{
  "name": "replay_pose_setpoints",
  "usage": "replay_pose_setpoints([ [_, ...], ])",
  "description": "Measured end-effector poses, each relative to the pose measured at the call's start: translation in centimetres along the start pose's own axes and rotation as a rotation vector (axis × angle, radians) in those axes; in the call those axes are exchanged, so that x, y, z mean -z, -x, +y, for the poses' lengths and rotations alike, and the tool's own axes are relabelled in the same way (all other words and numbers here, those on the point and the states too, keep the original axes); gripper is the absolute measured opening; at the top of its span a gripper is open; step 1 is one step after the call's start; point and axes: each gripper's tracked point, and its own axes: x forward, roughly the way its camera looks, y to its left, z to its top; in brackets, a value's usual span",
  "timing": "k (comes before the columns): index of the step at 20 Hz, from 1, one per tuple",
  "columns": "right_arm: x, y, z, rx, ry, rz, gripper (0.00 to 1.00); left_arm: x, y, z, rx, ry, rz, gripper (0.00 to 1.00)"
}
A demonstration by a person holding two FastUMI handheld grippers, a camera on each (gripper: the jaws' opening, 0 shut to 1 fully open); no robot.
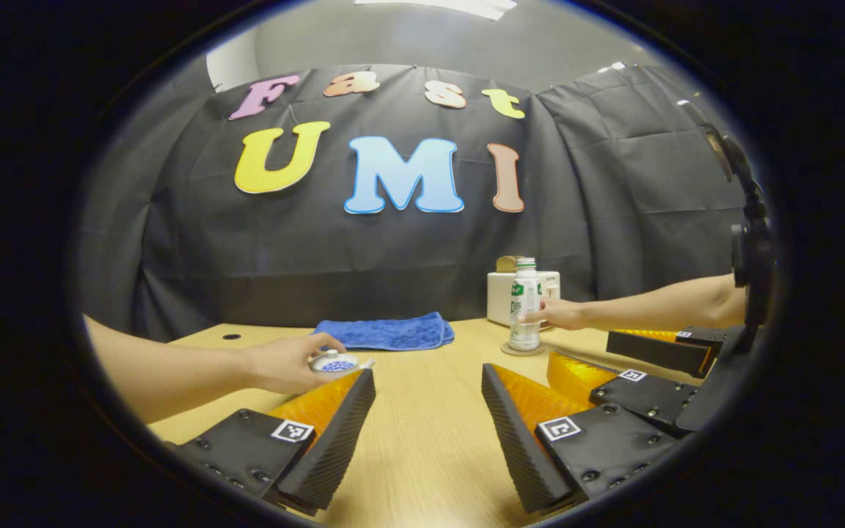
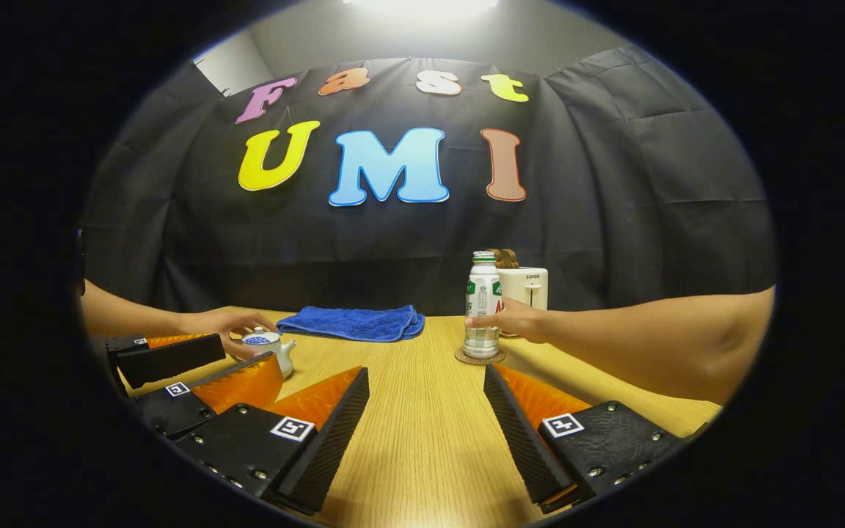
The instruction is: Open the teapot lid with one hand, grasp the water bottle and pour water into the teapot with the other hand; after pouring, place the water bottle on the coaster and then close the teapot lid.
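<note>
A small white teapot (image 1: 333, 363) (image 2: 268, 345) with a blue-patterned lid stands on the wooden table, and a person's bare hand (image 1: 283, 363) rests on its lid. The water bottle (image 1: 524, 304) (image 2: 483, 301) stands upright on a round coaster (image 1: 523, 351) (image 2: 479, 358), with another bare hand (image 2: 510, 320) touching its side. My left gripper (image 1: 427, 372) is open low over the table, the teapot just beyond its left finger. My right gripper (image 2: 426, 370) is open too, the bottle a little past its right finger. Nothing sits between either pair of fingers.
A folded blue towel (image 1: 386, 331) (image 2: 353, 323) lies at the back of the table (image 2: 422, 440). A white toaster (image 1: 499, 293) (image 2: 529, 286) stands behind the bottle. The two forearms reach in from both sides. The grippers lie side by side.
</note>
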Motion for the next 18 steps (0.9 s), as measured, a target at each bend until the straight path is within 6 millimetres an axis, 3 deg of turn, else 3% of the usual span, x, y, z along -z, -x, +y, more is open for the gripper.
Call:
replay_pose_setpoints([
  [18,-0.01,-0.05,-0.07,0.01,-0.001,0.001,0.97,-0.03,-0.14,-0.12,0.013,0.001,-0.002,0.99],
])
